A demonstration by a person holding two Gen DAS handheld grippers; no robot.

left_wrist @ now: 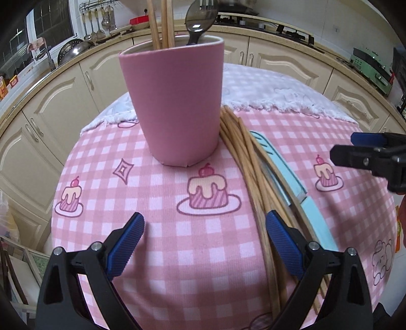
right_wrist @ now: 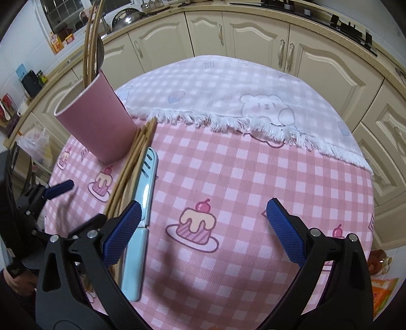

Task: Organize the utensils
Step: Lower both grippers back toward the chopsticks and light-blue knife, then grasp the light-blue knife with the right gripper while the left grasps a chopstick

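Stage: sorting partly done; pink cup [left_wrist: 175, 101] holds some chopsticks and a spoon [left_wrist: 199, 22].
Outstanding: loose chopsticks [left_wrist: 256, 182] and blue knife [right_wrist: 140, 215] lie on the tablecloth [right_wrist: 228, 177] beside the cup.
Left gripper [left_wrist: 204, 243]: spread, empty.
Right gripper [right_wrist: 203, 229]: spread, empty (nearest the knife).
Next: judged, close on one loose piece and stand it in the cup.

left tool [left_wrist: 205, 226] agape, right tool [right_wrist: 203, 215] agape

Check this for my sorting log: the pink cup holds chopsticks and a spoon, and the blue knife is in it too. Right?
Not quite. The blue knife lies flat on the tablecloth beside the loose chopsticks, outside the pink cup, as the right wrist view shows. The cup does hold chopsticks and a spoon.
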